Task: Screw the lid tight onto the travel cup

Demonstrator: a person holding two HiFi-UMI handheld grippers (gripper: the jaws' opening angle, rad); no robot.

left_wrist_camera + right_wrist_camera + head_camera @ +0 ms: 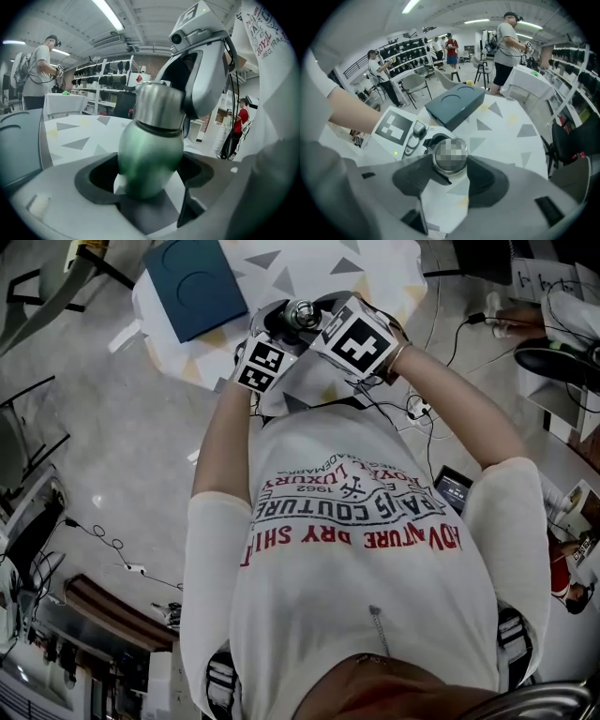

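The travel cup has a green body and a steel lid sitting on its neck. My left gripper is shut on the green body, with the dark pads on either side of it. My right gripper comes down from above and is shut on the lid, whose round top shows between the two pads. In the head view both grippers meet at the cup, just above the white table, the left gripper at the left and the right gripper at the right.
A dark blue box lies on the table beyond the cup, also visible as the box in the right gripper view. Cables and a power strip lie on the floor at the right. Several people, chairs and shelves stand further back in the room.
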